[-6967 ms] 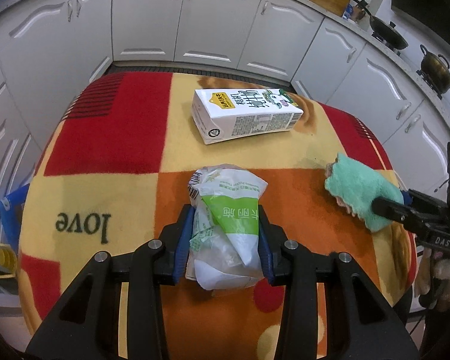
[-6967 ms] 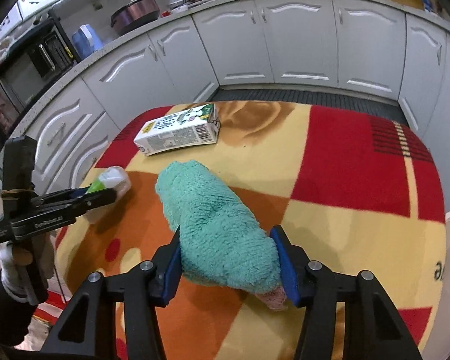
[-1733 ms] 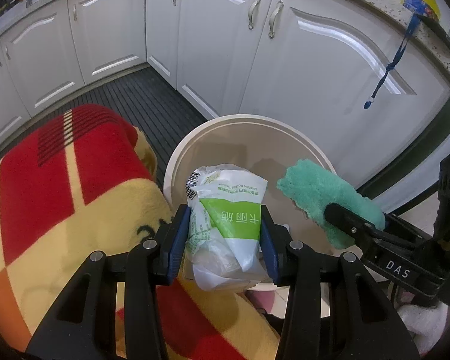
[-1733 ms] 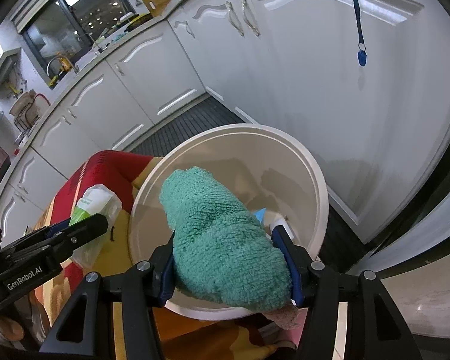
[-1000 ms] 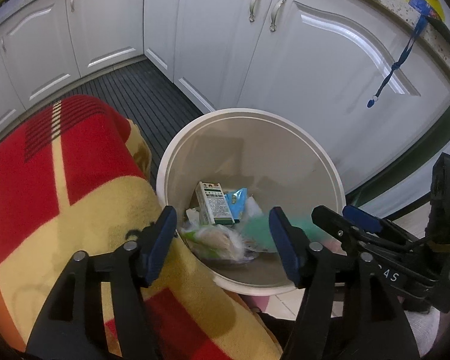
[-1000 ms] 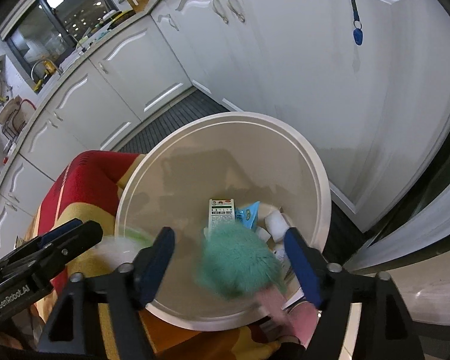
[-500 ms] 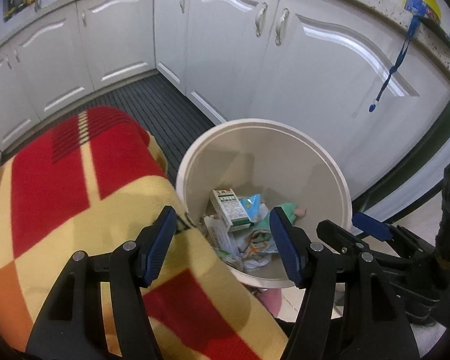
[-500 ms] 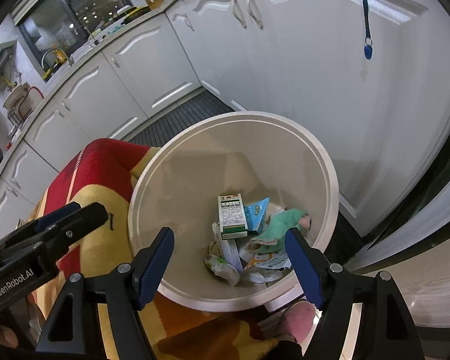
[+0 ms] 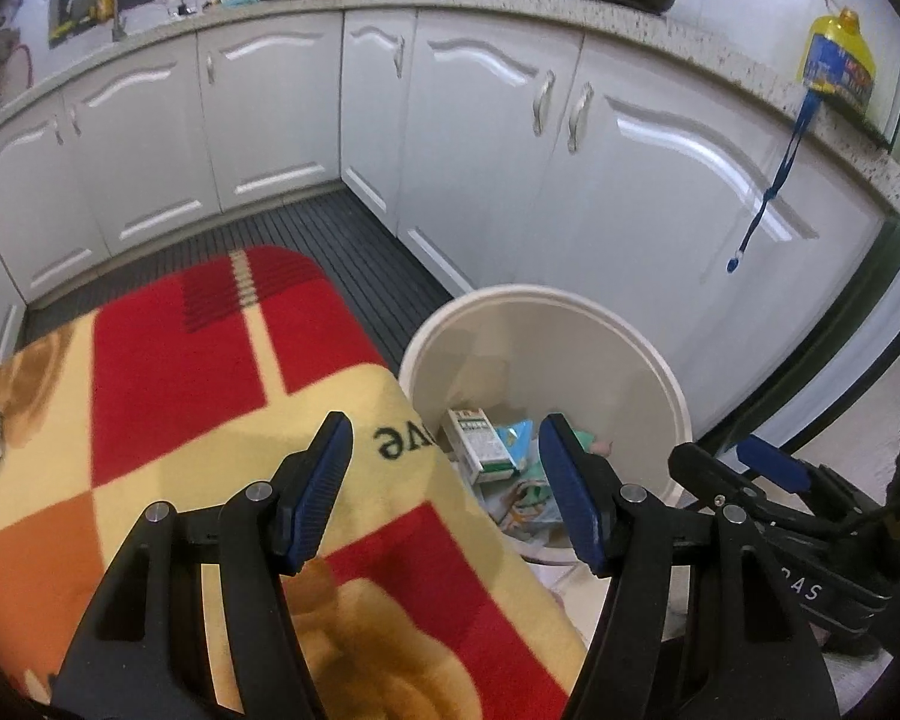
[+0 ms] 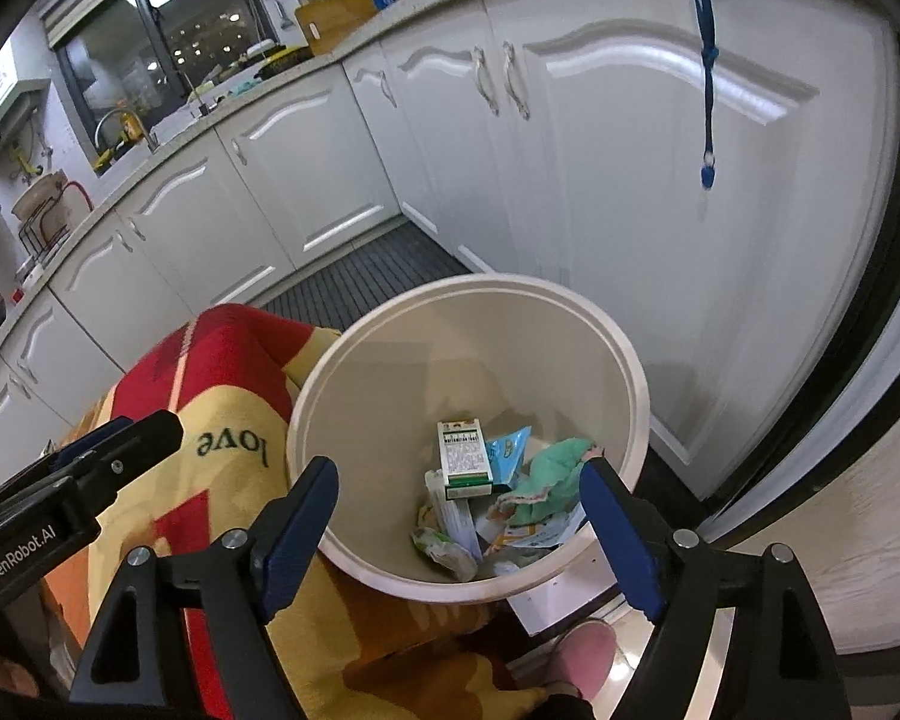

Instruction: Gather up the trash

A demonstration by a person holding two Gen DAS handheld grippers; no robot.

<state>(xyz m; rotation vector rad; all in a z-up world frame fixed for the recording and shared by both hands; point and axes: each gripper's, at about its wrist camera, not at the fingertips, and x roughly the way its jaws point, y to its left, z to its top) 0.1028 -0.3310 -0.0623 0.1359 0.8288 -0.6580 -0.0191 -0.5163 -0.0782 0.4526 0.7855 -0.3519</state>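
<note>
While your left gripper (image 9: 444, 480) and right gripper (image 10: 459, 525) both gape empty, "love" reads on the blanket (image 10: 234, 450). "GenRobot.AI" marks the left tool; the carton (image 10: 463, 459) in the bin (image 10: 342, 348) has unreadable print.

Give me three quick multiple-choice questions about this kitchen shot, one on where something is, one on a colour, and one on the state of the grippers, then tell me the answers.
1. Where is the green cloth?
A. on the blanket
B. inside the white bin
C. in the right gripper

2. What colour is the cord hanging on the cabinet door?
A. blue
B. red
C. yellow

3. How do the two grippers stand?
A. both shut on trash
B. left open, right shut
C. both open and empty

Answers:
1 B: the cloth lies among the wrappers at the bottom of the white bin, beside the small carton.
2 A: the cord is blue down to its tip.
3 C: the left gripper and the right gripper both show wide-apart fingers with nothing between them.
</note>
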